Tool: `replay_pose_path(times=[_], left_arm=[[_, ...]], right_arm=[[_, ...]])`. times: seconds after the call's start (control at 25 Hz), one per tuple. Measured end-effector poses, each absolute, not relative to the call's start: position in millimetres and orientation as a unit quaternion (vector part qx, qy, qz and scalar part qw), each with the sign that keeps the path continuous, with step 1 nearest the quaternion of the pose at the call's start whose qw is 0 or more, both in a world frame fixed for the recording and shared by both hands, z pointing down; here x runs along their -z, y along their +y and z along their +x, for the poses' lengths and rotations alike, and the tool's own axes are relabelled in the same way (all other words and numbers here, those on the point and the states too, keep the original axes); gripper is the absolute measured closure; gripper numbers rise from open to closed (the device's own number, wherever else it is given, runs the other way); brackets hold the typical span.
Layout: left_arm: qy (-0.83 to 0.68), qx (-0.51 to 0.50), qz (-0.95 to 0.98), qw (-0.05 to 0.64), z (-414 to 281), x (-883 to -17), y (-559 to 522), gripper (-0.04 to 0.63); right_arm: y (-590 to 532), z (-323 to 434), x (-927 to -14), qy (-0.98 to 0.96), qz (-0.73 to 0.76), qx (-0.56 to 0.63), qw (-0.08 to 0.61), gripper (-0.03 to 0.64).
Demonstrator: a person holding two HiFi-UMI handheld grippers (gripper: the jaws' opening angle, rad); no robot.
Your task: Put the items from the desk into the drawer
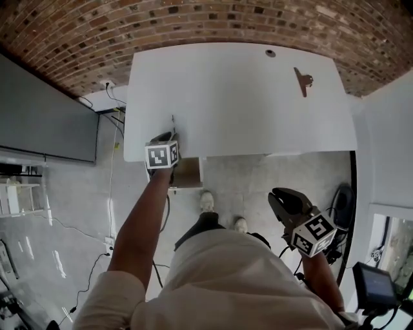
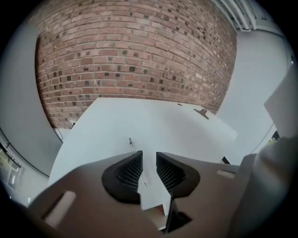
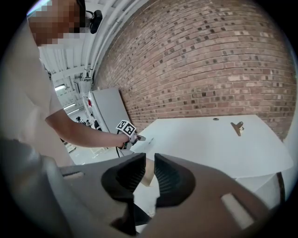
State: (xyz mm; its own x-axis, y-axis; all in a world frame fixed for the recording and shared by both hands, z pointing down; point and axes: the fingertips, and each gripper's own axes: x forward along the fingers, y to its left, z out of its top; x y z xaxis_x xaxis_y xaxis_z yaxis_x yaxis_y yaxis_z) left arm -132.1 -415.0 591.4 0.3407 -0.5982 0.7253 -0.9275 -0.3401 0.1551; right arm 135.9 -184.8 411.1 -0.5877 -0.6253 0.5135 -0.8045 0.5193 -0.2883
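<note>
A brown clip [image 1: 302, 80] lies at the far right of the white desk [image 1: 245, 109]; it also shows as the clip [image 2: 201, 112] and the clip [image 3: 238, 126]. A thin pen-like item [image 1: 173, 120] lies near the front left edge, just beyond my left gripper [image 1: 169, 136]. The left gripper [image 2: 149, 153] hovers over that edge, its jaws only a narrow slit apart and holding nothing. Below it, a wooden drawer [image 1: 187, 174] stands pulled out under the desk. My right gripper [image 1: 276, 196] hangs low in front of the desk, shut and empty, also seen as the right gripper [image 3: 150, 155].
A round cable hole [image 1: 270, 53] sits at the desk's back edge against the brick wall [image 1: 206, 19]. A grey cabinet [image 1: 45, 116] stands to the left, and cables [image 1: 116, 135] run down beside it. The person's feet [image 1: 206, 201] are on the floor by the drawer.
</note>
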Motion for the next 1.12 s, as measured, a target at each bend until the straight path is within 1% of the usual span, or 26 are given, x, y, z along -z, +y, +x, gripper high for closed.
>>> replay_pose_path(times=[0.24,0.56,0.84,1.12], left_arm=[[-0.493,-0.319,0.743,0.320,-145,-637,-454,0.492],[-0.483,-0.356,0.726,0.335,-142,-669,-466,0.489],[-0.490,-0.349,0.719,0.348,-140,-670,-464,0.546],[-0.489,-0.329,0.732,0.341,-134,-657,-456,0.545]], right_arm=[[-204,133,-421,-0.828,0.452,-0.279,0.177,0.568],[-222,136,-428,-0.816,0.470,-0.289,0.174,0.568],[-225,136,-429,-0.814,0.471,-0.293,0.174,0.568],[-220,132,-430,-0.823,0.456,-0.290,0.174,0.568]])
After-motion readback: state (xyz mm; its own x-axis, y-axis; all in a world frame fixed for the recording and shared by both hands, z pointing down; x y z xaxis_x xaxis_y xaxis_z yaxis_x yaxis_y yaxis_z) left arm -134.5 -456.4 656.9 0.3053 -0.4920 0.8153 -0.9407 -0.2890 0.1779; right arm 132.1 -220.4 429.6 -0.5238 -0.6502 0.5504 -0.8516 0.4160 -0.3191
